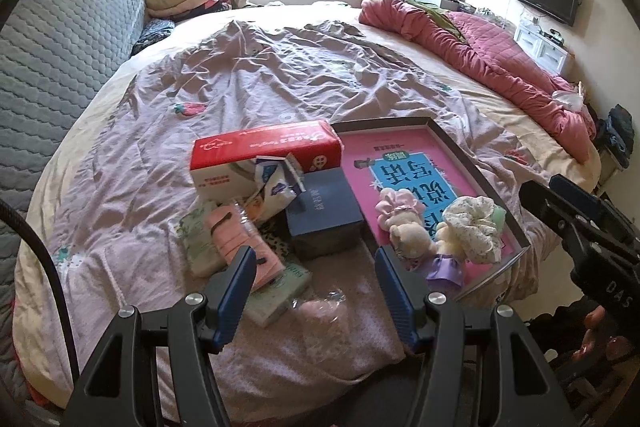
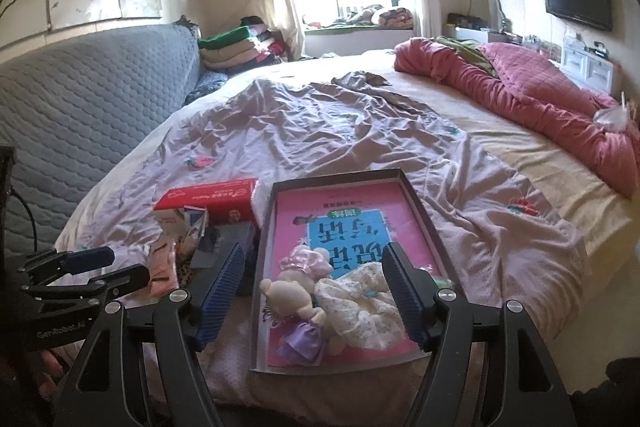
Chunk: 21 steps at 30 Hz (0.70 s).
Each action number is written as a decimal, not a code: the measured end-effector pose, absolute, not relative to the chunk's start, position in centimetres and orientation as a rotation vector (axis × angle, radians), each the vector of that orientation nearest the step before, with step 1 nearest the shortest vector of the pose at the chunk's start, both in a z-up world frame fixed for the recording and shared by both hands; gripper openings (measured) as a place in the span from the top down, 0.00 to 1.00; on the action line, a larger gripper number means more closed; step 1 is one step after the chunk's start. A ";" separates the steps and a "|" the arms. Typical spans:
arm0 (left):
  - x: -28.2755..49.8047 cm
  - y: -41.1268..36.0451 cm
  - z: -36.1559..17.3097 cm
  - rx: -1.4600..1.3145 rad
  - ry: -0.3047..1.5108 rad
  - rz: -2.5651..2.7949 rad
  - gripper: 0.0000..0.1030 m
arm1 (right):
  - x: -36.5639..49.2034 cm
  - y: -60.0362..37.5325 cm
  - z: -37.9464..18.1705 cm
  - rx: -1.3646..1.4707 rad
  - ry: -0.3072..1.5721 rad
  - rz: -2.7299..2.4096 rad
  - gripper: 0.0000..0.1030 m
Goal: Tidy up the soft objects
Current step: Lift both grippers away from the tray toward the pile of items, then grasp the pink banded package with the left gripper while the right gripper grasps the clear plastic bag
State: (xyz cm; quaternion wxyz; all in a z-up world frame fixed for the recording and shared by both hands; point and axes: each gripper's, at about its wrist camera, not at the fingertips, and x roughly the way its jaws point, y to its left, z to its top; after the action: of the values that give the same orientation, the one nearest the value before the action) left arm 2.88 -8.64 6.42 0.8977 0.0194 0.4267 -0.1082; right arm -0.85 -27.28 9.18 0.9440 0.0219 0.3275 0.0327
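1. Far left, on the rumpled lilac sheet (image 1: pixel 248 75): a loose pile of small packets, a pink packet (image 1: pixel 240 239) on pale green tissue packs (image 1: pixel 200 247), just beside a red-and-white tissue box (image 1: pixel 264 155) and a dark blue box (image 1: pixel 324 211).
2. Nearer, in clear wrap: a pinkish soft item (image 1: pixel 324 311), lying alone on the sheet, low between the left tool's fingers but apart from both.
3. Left gripper (image 1: pixel 316 293): spread partway, nothing pinched, hanging above that wrapped item and the packet pile.
4. Centre-right: a shallow box lid (image 2: pixel 416 203) serving as tray, lined with a pink book cover.
5. Already inside its near end: a plush doll in a purple dress (image 2: pixel 298 311), a pink scrunchie (image 2: pixel 308 259) touching its head, a cream floral scrunchie (image 2: pixel 360 303) pressed against its side.
6. Right gripper (image 2: pixel 316 291): spread wide, empty, poised over the tray with the soft things below and between its fingers, none gripped.
7. Step in hand, by judgement: a gap between placements, part sorted into the tray, the packets and wrapped item still outside.
8. Next move likely calls for lowering the left tool onto the wrapped item, pinching gently through slippery film, then carrying it rightward over the tray wall.
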 end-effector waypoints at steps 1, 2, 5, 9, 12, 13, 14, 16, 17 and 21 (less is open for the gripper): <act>2.8 -8.5 6.5 0.041 0.885 -0.220 0.41 | -0.9 -27.0 9.3 0.041 0.664 0.073 0.29; 2.7 -8.3 6.6 0.043 0.884 -0.212 0.41 | -1.0 -26.8 9.4 0.038 0.665 0.080 0.29; 2.4 -7.6 6.8 0.040 0.884 -0.197 0.41 | -1.1 -26.1 9.7 0.030 0.657 0.102 0.29; 2.4 -6.4 6.8 0.027 0.888 -0.175 0.41 | -1.2 -25.2 9.8 0.021 0.658 0.132 0.29; 2.3 -5.4 6.8 0.015 0.888 -0.156 0.41 | -1.2 -24.7 9.6 0.023 0.662 0.157 0.29; 2.3 -5.0 6.7 0.010 0.890 -0.150 0.41 | -1.2 -24.4 9.6 0.025 0.663 0.165 0.29; 2.3 -4.7 6.7 0.007 0.893 -0.144 0.41 | -1.2 -24.1 9.5 0.027 0.662 0.177 0.29; 2.4 -4.0 6.5 -0.002 0.896 -0.130 0.41 | -1.3 -23.5 9.4 0.025 0.665 0.202 0.29; 2.4 -3.6 6.5 -0.006 0.898 -0.124 0.41 | -1.3 -23.2 9.3 0.020 0.667 0.209 0.29; 2.6 -2.1 6.1 -0.027 0.905 -0.097 0.41 | -1.2 -21.9 8.6 0.005 0.686 0.238 0.29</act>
State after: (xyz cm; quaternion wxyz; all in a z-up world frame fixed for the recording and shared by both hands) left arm 2.64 -2.07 6.07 0.8982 -0.0129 0.4370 -0.0470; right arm -1.24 -21.86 8.59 0.9348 0.0024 0.3356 0.1164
